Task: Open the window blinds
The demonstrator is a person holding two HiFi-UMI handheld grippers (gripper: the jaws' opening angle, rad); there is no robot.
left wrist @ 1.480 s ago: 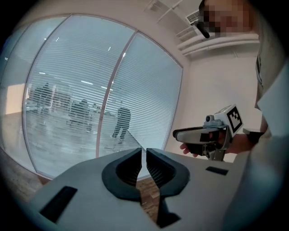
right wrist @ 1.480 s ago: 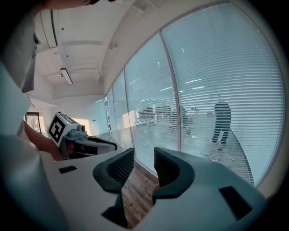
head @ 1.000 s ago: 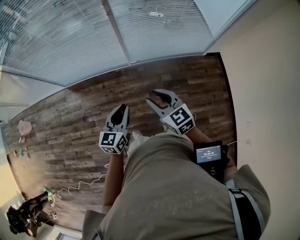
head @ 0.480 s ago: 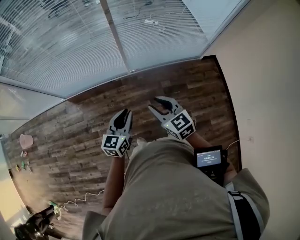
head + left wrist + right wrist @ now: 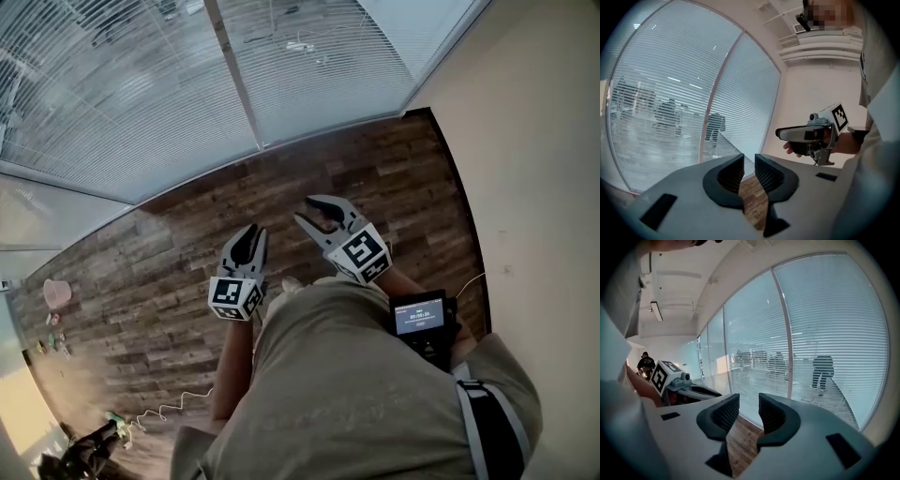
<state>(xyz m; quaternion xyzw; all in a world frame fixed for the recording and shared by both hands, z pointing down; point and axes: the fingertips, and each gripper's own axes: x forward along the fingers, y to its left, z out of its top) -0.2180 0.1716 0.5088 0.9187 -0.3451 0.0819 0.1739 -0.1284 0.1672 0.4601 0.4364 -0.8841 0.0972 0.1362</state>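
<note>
Nearest: the person's beige shirt (image 5: 356,375) fills the lower head view and hides both forearms. A small screen device (image 5: 419,314) sits at the waist, just behind the right gripper (image 5: 307,212); its readout is too small to read.

Left gripper (image 5: 250,232): jaws at a narrow gap with nothing between them; only floor planks show through the slot. Right gripper: jaws somewhat wider apart, also empty. The two are side by side and apart, both pointing toward the window.

Below and ahead of the jaws: wooden floor (image 5: 375,178).

Farther ahead: window blinds (image 5: 141,94), slats lowered over the glass down to floor level, well beyond both sets of jaw tips and untouched. A pale window post (image 5: 234,75) splits them ahead of the left gripper. Their upper part is cut off in the head view. Shapes behind the slats are blurred, possibly standing figures. A plain wall (image 5: 534,141) lies to the right of the right gripper.
</note>
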